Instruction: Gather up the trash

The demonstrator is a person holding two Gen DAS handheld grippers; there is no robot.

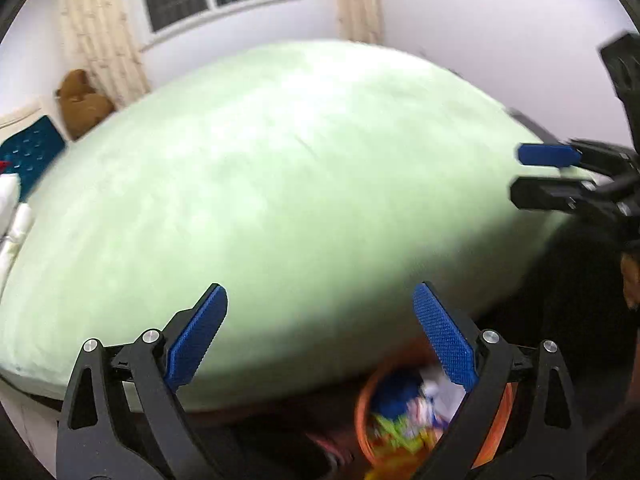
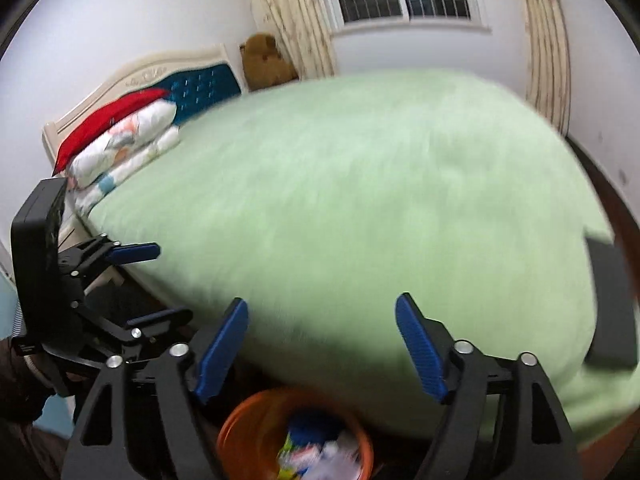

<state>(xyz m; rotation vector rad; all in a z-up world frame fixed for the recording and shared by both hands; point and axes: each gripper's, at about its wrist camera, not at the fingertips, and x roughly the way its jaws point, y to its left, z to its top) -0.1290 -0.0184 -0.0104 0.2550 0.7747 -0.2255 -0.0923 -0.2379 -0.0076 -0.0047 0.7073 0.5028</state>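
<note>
Both tongs hang above an orange bin on the floor at the foot of a bed covered in a pale green sheet. The left tongs stand wide apart with nothing between the blue pads; the right tongs are likewise apart and empty. The trash, a blurred heap of colourful wrappers, lies inside the bin. Folded bedding rests against the headboard.
</note>
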